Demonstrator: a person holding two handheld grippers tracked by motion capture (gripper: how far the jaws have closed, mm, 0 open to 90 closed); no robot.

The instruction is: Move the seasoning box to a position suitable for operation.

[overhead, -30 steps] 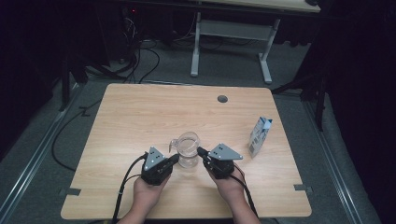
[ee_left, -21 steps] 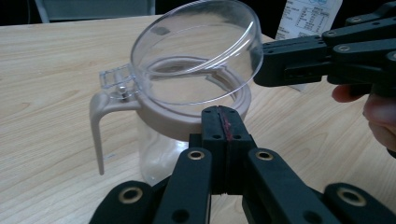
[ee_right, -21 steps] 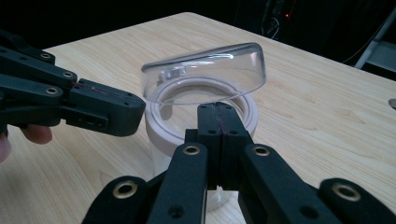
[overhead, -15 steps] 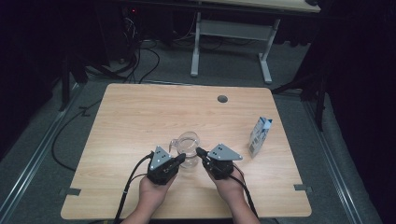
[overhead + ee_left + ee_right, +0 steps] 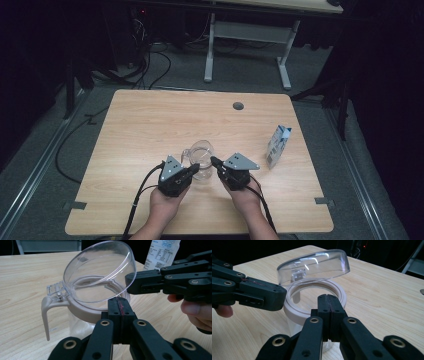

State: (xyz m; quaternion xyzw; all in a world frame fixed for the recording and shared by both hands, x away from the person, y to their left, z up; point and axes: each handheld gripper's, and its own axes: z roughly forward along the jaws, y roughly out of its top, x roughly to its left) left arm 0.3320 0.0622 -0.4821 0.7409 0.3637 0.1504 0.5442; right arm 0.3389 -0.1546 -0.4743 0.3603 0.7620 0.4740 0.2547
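A clear plastic jug (image 5: 200, 156) with a beige rim (image 5: 337, 291) and handle (image 5: 45, 316) stands near the table's front middle. Its clear hinged lid (image 5: 100, 270) is tilted up, partly open. My left gripper (image 5: 194, 167) is shut with nothing between its jaws, and its tip (image 5: 121, 303) rests at the jug's rim. My right gripper (image 5: 215, 161) is also shut and empty, its tip (image 5: 328, 300) at the rim on the opposite side. The right gripper (image 5: 130, 283), seen in the left gripper view, sits beside the raised lid's edge. The left gripper (image 5: 283, 296) lies under the lid's edge.
A small blue and white carton (image 5: 278, 145) stands upright near the right edge of the wooden table (image 5: 150, 120). A round cable hole (image 5: 238, 106) sits at the back of the tabletop. A second desk's frame (image 5: 247, 45) and cables lie on the floor beyond.
My left gripper has edged a little to the right, closer to the jug. The right gripper has stayed where it was.
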